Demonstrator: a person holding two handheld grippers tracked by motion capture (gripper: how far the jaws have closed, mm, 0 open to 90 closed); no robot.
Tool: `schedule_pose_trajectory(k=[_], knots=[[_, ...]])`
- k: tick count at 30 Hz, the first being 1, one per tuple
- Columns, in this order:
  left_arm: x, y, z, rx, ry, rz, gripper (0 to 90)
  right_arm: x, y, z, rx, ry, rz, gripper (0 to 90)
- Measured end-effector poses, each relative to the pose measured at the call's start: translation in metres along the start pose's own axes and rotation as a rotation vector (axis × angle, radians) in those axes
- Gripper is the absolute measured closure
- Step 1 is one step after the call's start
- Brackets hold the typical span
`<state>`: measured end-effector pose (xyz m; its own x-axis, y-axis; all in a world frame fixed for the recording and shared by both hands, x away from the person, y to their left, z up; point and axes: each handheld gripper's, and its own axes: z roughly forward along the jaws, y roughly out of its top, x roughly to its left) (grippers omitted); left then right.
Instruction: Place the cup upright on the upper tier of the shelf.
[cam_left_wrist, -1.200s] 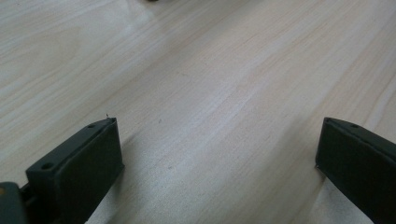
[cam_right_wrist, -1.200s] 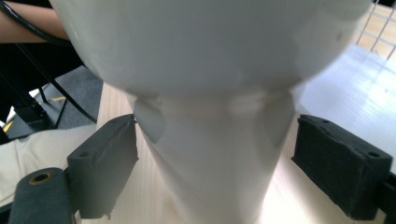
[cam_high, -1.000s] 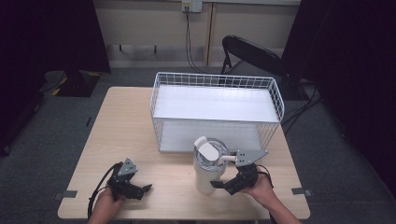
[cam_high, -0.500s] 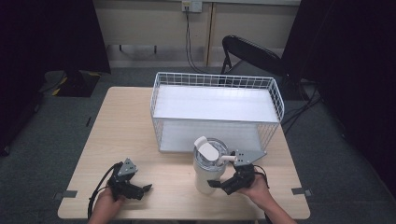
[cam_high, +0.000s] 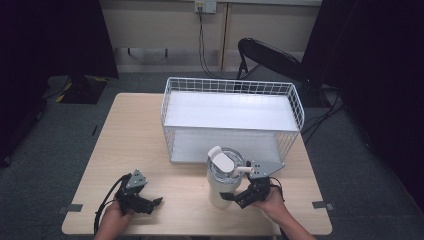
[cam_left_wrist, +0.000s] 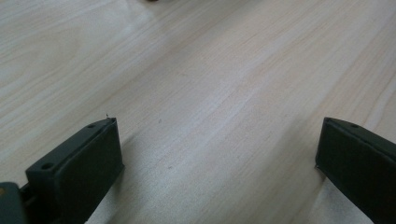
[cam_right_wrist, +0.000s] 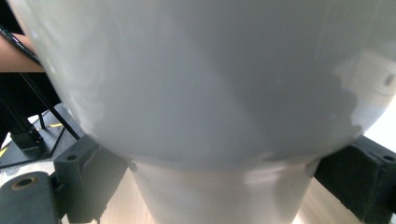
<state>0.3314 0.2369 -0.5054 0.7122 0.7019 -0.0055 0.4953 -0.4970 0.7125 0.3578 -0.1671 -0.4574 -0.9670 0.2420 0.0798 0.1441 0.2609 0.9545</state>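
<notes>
Tumbler (cam_high: 223, 179), white with a lid and a side handle, stands upright on the tabletop (cam_high: 140, 135) just in front of the wire basket (cam_high: 231, 118). In the right gripper view the tumbler (cam_right_wrist: 205, 93) is so close that its top and base are cut off, and only the swell of its body and the narrower lower part can be made out. The right claw (cam_high: 239, 199) has its jaws on either side of that narrow lower part; whether the pads press on it or stand just off it cannot be told. What the tumbler holds is hidden by its lid. The basket is white wire with a pale floor; nothing can be made out inside it. The left claw (cam_high: 150, 204) rests low at the near left of the tabletop, its jaws spread wide over bare wood (cam_left_wrist: 210, 93). One tumbler, one basket, two claws.
</notes>
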Motion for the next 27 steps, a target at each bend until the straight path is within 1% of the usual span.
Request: schedule_pose_trajectory(k=[11, 15, 20, 27], knots=[[0.0000, 0.0000, 0.0000, 0.000, 0.000, 0.000, 0.0, -0.0029, -0.0006, 0.0019, -0.010, 0.025, -0.007, 7.8], [0.0000, 0.0000, 0.0000, 0.000, 0.000, 0.000, 0.0, -0.0035, -0.0030, 0.0028, -0.031, 0.029, -0.001, 7.6], [0.0001, 0.0000, 0.0000, 0.000, 0.000, 0.001, 0.0, -0.0030, -0.0036, 0.0035, -0.039, 0.027, 0.008, 7.4], [0.0000, 0.0000, 0.0000, 0.000, 0.000, 0.000, 0.0, -0.0017, -0.0024, 0.0055, -0.036, 0.019, 0.009, 7.4]])
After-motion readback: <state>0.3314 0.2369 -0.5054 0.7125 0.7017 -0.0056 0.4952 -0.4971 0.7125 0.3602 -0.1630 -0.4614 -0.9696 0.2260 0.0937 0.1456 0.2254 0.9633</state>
